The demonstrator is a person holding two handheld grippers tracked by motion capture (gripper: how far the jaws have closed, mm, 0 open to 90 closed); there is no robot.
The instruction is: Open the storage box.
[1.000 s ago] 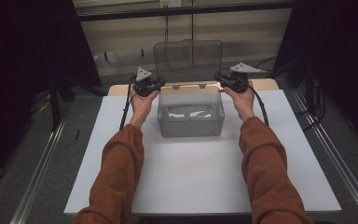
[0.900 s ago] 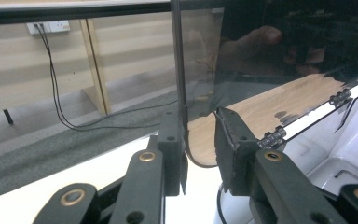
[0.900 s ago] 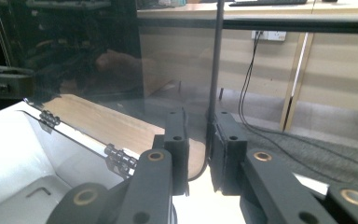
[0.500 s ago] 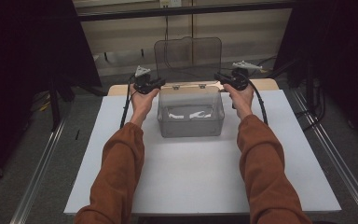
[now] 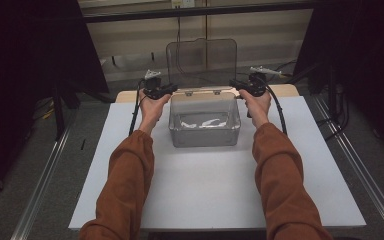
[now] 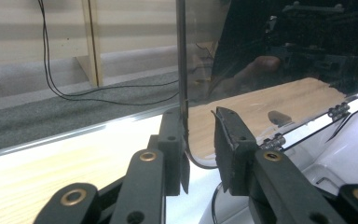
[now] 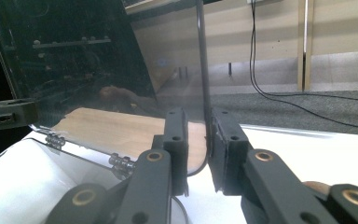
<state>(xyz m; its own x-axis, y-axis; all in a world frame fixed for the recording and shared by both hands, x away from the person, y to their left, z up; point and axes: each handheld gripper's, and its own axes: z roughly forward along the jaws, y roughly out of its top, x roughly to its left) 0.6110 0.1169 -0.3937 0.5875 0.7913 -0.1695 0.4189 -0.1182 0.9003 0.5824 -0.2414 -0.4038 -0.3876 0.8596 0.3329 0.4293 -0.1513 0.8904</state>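
Both grippers [image 5: 162, 91] [image 5: 243, 88] over white tabletop [image 5: 220, 190], dim room w/ carpet [image 5: 30, 150].

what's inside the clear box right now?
In the clear box, two or three small white pieces lie on its floor; what they are is too small to tell. The lid stands upright, so it covers nothing. The box's glare hides the near corners.
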